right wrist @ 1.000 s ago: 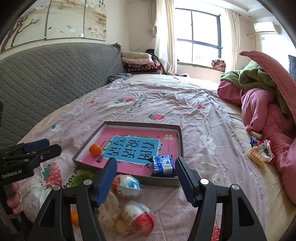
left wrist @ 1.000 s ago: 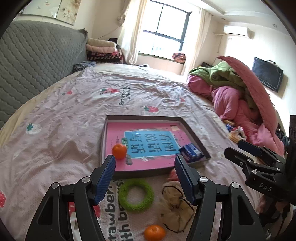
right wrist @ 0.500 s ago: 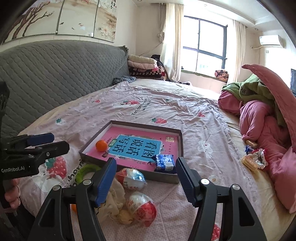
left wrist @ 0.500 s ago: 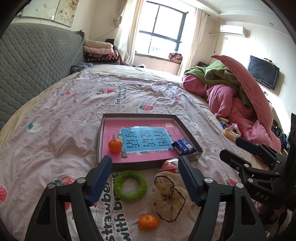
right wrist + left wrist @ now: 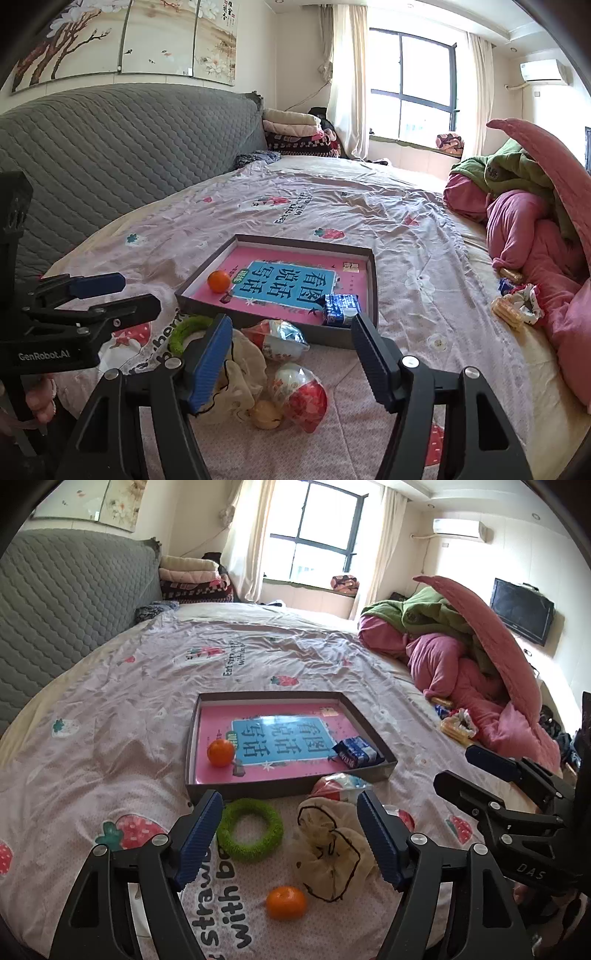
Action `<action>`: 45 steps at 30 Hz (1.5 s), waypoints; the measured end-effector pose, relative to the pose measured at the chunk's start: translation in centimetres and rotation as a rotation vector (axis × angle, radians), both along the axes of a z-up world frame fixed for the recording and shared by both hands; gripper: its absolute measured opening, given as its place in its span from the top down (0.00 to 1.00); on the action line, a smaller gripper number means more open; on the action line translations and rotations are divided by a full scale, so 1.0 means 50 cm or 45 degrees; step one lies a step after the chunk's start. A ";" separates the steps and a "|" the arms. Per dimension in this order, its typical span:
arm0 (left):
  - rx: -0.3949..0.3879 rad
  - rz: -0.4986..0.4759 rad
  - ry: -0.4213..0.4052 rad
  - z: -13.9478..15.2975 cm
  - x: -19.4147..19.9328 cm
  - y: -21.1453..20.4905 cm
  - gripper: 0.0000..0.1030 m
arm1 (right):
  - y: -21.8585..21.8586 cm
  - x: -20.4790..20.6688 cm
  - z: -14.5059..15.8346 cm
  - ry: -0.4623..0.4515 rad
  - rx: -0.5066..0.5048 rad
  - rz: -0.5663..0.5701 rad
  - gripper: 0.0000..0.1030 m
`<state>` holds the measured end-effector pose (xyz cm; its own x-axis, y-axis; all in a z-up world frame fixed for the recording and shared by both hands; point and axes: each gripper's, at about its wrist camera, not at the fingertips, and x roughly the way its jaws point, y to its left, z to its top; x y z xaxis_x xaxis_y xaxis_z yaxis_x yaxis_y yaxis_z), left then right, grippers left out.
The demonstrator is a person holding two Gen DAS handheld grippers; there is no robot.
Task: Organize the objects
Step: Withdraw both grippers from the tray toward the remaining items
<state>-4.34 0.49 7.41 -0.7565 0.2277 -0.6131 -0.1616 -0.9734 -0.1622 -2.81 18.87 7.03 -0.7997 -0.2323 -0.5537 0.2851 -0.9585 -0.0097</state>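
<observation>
1. Both grippers have drawn back from the grey tray [image 5: 384,768], which looks smaller than a second ago, and more of the bed's strawberry sheet [image 5: 110,738] shows in front of it. The left gripper [image 5: 290,834] has just been opening its fingers; nothing lies between them.
2. The right gripper [image 5: 291,362] holds its fingers apart too, gripping nothing.
3. Inside the tray, 1 orange [image 5: 220,752] sits at the near-left corner and a blue packet [image 5: 356,752] at the near-right, both on a pink book [image 5: 273,734]. That suggests the tray is the collecting place.
4. Just in front of the tray lie a green ring [image 5: 250,829], a cream scrunchie [image 5: 330,853], a second orange [image 5: 286,902], 2 foil-wrapped eggs [image 5: 301,395] and a small yellowish ball [image 5: 265,419]. These are not yet tidied.
5. Pulling back from the tray probably gives each hand room to choose. The ring and scrunchie lie under the left fingers, the eggs under the right.
6. Well right of the tray, snack wrappers [image 5: 517,302] sit beside a pink quilt [image 5: 532,236].
</observation>
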 end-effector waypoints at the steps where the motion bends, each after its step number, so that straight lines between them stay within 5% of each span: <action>1: -0.008 0.006 -0.001 -0.003 0.001 0.002 0.26 | 0.000 0.001 -0.003 -0.004 -0.002 -0.001 0.35; 45: -0.097 -0.157 -0.198 -0.120 0.059 0.074 0.26 | 0.032 0.045 -0.120 -0.189 0.033 -0.016 0.34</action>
<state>-1.40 4.19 1.40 -0.6210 0.2612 -0.7390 -0.2591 -0.9583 -0.1210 -0.55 20.49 1.04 -0.7112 -0.2067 -0.6719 0.2729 -0.9620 0.0071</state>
